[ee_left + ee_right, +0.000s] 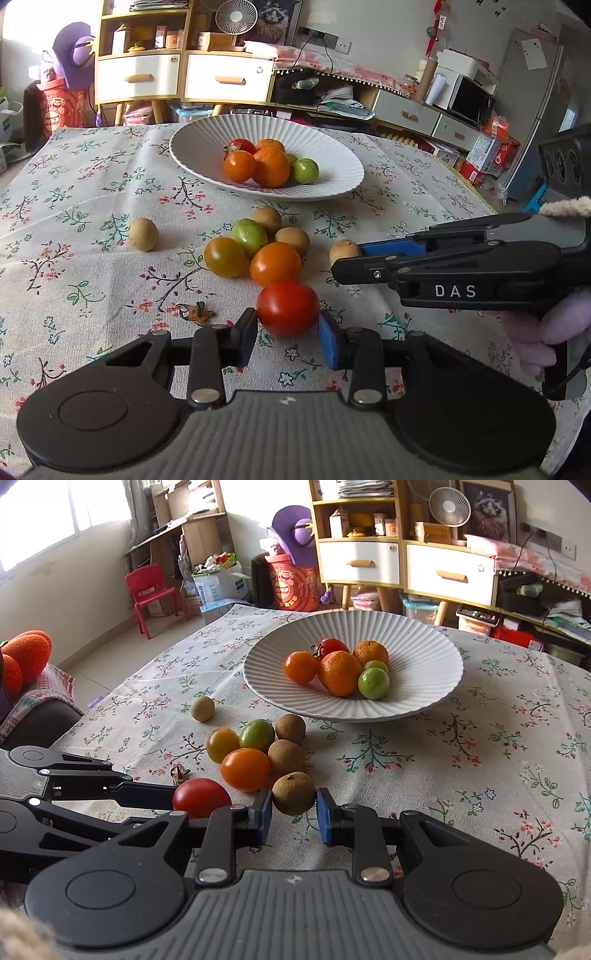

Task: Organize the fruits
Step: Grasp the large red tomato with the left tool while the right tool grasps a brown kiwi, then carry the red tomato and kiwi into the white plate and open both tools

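The left claw (pixel 287 328) pinches a glossy red cherry tomato (pixel 288 312) on the floral-clothed desk (pixel 92 258); too much squeeze could burst it. The right claw (pixel 294 810) clamps a rough brown longan (pixel 293 793), which could roll free before reaching the ribbed white plate (pixel 424 642).

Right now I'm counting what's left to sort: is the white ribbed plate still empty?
No. The white ribbed plate already holds tomatoes, two oranges and green fruits.
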Demonstrator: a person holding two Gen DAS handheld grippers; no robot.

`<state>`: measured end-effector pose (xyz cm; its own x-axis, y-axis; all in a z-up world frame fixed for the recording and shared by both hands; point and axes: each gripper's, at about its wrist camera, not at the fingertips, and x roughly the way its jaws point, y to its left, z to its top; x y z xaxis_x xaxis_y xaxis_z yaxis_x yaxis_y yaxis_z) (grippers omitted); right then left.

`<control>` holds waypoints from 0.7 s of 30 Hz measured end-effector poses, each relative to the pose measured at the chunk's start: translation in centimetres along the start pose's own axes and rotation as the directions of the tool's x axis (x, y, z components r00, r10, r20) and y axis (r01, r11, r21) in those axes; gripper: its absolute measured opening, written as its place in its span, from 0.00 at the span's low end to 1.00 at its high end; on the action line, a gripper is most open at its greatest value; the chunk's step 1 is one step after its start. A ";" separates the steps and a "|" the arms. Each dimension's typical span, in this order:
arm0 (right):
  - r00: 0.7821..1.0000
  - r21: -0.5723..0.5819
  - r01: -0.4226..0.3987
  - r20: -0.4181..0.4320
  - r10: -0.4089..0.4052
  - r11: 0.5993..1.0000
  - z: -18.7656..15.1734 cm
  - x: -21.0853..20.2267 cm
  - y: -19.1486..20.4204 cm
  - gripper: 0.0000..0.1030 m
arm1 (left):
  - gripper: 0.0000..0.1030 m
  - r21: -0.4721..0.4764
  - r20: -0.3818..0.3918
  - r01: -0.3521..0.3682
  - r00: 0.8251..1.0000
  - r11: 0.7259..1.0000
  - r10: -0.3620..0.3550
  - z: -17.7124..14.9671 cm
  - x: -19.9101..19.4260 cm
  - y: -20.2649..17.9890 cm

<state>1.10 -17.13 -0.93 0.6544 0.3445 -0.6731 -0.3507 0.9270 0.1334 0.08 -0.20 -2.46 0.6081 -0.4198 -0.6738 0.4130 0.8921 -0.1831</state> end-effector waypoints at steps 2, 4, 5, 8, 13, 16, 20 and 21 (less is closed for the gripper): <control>1.000 -0.003 0.001 -0.002 -0.001 1.000 0.0 0.0 0.1 0.23 | 0.36 0.005 0.014 -0.004 1.000 1.000 0.004 0.0 0.2 -0.2; 1.000 -0.005 0.003 -0.004 -0.003 1.000 -0.1 0.0 0.2 0.23 | 0.37 0.000 0.013 -0.007 1.000 1.000 0.007 0.1 0.5 -0.1; 1.000 -0.006 0.002 -0.003 -0.002 1.000 -0.1 0.0 0.2 0.23 | 0.37 -0.005 0.010 -0.007 1.000 1.000 0.007 0.1 0.7 -0.1; 1.000 -0.006 0.003 0.000 -0.003 1.000 -0.1 -0.2 0.1 0.23 | 0.37 -0.018 0.005 -0.008 1.000 1.000 0.008 0.1 1.1 0.1; 1.000 0.001 0.007 0.004 -0.007 1.000 0.0 -0.3 -0.2 0.23 | 0.36 -0.008 0.001 -0.012 1.000 1.000 0.012 0.1 0.9 0.0; 1.000 0.002 0.009 0.007 -0.009 1.000 0.0 -0.3 -0.2 0.23 | 0.36 -0.009 -0.005 -0.018 1.000 1.000 0.018 0.2 0.9 0.0; 1.000 -0.001 0.007 0.022 -0.007 1.000 0.3 -0.7 -0.2 0.23 | 0.36 -0.024 0.003 -0.019 1.000 1.000 0.019 0.8 0.6 0.2; 1.000 -0.002 0.007 0.028 -0.007 1.000 0.4 -0.8 -0.2 0.23 | 0.36 -0.026 0.008 -0.020 1.000 0.999 0.020 1.1 0.4 0.2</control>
<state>0.93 -17.58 -0.07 0.6755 0.3416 -0.6534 -0.3470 0.9292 0.1271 1.15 -0.40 -2.03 0.6217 -0.4031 -0.6715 0.3828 0.9044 -0.1885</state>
